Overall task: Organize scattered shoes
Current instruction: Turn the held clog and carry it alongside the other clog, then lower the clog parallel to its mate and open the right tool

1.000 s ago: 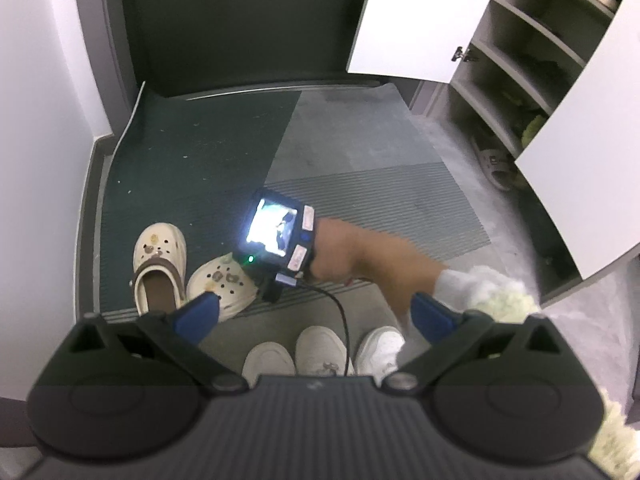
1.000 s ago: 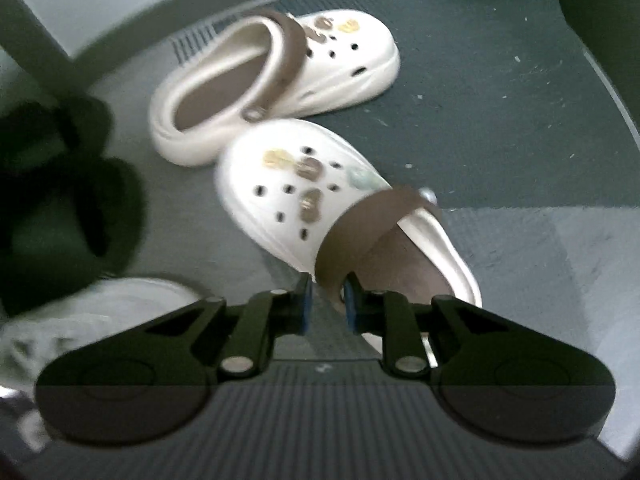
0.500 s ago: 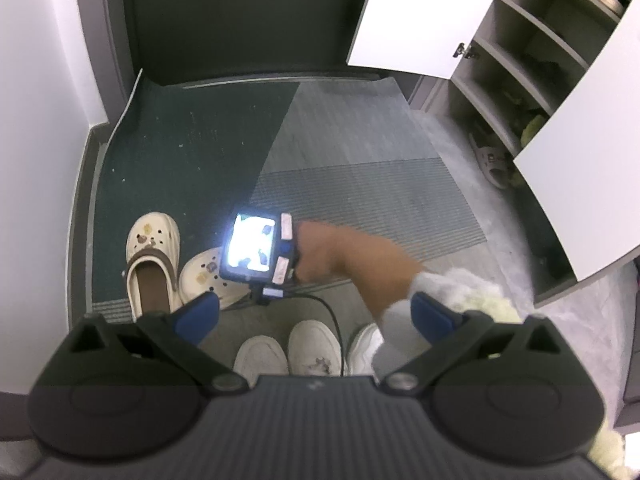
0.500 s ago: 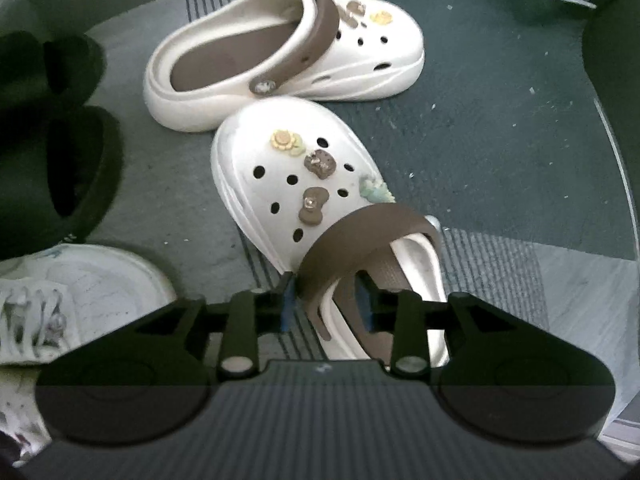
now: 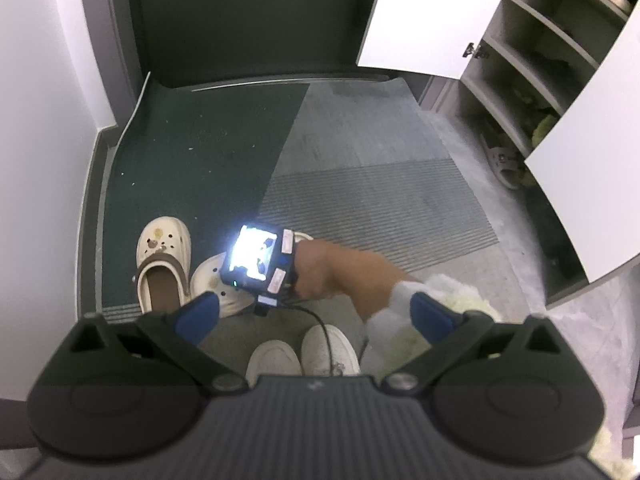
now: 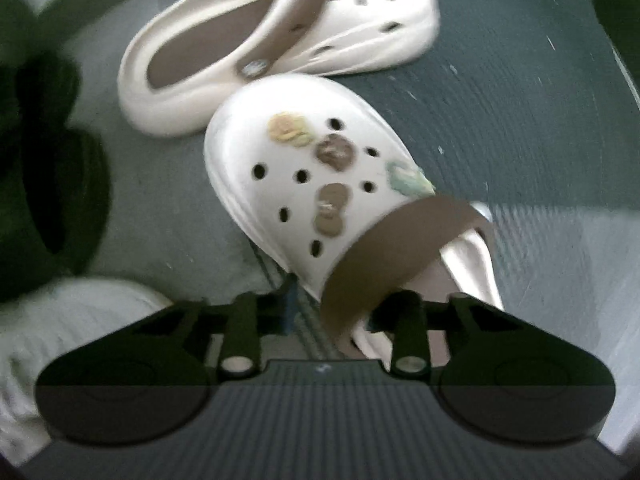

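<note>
Right claw pinches a clog's brown strap; left claw spread; cabinet holds shoes.

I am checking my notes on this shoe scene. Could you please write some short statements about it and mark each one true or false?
1. The left gripper is open and holds nothing. True.
2. The right gripper has its fingers on either side of the brown strap of the nearer clog. True.
3. Both clogs are already on a shelf. False: the nearer clog and the other clog lie on the dark green mat.
4. The cabinet doors are closed. False: a cabinet door stands open and the shelves show.
5. The clogs are black. False: they are cream.
</note>
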`<state>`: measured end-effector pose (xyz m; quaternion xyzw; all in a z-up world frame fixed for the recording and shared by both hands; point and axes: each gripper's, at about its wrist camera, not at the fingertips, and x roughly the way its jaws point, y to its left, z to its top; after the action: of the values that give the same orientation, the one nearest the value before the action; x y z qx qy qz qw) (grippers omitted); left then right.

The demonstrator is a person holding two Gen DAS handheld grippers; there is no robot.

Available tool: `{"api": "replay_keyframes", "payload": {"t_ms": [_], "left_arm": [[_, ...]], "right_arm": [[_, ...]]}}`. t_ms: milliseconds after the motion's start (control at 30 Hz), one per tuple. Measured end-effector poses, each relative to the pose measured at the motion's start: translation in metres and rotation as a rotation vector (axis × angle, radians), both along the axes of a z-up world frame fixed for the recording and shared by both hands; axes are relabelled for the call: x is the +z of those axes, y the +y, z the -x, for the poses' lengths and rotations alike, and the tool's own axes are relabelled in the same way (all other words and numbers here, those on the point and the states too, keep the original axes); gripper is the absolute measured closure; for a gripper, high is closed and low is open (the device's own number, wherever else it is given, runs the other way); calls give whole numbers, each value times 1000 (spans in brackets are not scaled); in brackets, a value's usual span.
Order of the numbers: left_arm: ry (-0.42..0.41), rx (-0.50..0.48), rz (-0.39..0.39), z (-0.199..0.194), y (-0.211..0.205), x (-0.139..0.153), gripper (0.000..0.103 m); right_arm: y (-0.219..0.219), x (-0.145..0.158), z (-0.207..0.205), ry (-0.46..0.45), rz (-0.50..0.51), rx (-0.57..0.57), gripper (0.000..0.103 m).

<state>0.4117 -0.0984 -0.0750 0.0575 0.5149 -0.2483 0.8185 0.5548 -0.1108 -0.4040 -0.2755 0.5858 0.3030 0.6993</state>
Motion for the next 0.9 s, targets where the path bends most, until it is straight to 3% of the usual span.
{"api": "replay_keyframes", "payload": {"t_ms": [167,400,600,733,900], "left_arm": [[-26,-10,3,8,6,7,0],[-54,38,51,4,21,26,0],[-53,85,130,-7,33,44,0],[-73,109,112,-13,36,45,0],[-6,124,116,-26,41,38,0]], "right_arm": [[-15,20,-1,-47,-44,-124,82],[-32,56,-14,-178,-177,-453,83],[-21,43,-30,-202,-205,-690,82],[-10,38,-39,-254,-181,-922,83],[6,27,-45,-195,-187,-1001,83]]}}
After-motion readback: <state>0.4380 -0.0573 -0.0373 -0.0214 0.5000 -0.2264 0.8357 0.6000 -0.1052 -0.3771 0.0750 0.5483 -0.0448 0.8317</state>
